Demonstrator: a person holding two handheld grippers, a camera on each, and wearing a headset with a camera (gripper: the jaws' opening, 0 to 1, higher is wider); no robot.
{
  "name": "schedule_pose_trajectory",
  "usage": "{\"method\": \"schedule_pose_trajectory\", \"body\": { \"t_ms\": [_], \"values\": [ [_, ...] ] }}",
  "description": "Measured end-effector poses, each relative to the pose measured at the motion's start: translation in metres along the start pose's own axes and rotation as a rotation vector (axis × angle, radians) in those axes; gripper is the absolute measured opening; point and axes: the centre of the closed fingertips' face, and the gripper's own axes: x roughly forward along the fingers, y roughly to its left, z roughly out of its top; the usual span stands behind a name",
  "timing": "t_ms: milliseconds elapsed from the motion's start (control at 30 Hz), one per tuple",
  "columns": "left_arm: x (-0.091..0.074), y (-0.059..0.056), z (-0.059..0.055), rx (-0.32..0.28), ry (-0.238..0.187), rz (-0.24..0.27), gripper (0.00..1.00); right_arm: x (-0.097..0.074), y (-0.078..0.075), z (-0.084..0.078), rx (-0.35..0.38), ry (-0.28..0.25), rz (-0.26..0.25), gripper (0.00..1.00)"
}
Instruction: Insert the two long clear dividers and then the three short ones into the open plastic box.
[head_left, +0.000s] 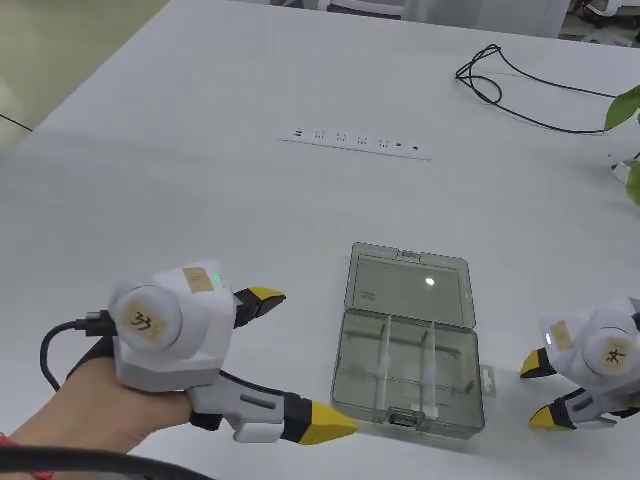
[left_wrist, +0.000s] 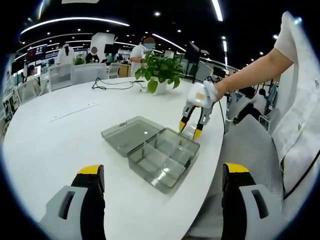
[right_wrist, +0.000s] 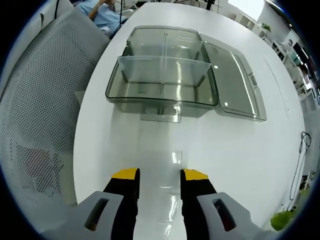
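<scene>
"Box (head_left: 350, 390) position, and why?"
"Open on the table (head_left: 200, 180), between your grippers, for reach from either side. Left gripper (head_left: 300, 360) spread wide, right gripper (head_left: 537, 392) parted, both empty. Long dividers (head_left: 385, 350) appear seated; a clear piece (right_wrist: 160, 115), probably a short divider, lies just beside its right wall."
</scene>
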Motion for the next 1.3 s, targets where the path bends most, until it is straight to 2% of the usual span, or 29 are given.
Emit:
{"method": "schedule_pose_trajectory", "body": {
  "t_ms": [367,633,933,1133,1233,1300],
  "values": [
    [0.001,-0.001,0.001,0.007,0.002,-0.005,1.0,-0.001,0.0,-0.001,0.023,0.004,-0.013,0.33],
    [0.0,-0.001,0.003,0.012,0.005,-0.007,1.0,-0.015,0.0,0.006,0.06,-0.038,-0.052,0.33],
    [0.002,-0.004,0.016,-0.019,-0.027,-0.024,0.99,-0.049,-0.003,0.023,0.086,-0.097,-0.141,0.33],
    [0.007,-0.007,0.029,-0.088,-0.052,-0.046,0.93,-0.072,-0.001,0.04,0.076,-0.123,-0.192,0.33],
    [0.01,-0.012,0.039,-0.124,-0.073,-0.064,0.91,-0.085,0.002,0.054,0.066,-0.142,-0.214,0.33],
    [0.013,-0.015,0.041,-0.147,-0.07,-0.073,0.88,-0.09,0.003,0.062,0.056,-0.151,-0.224,0.33]
  ]
}}
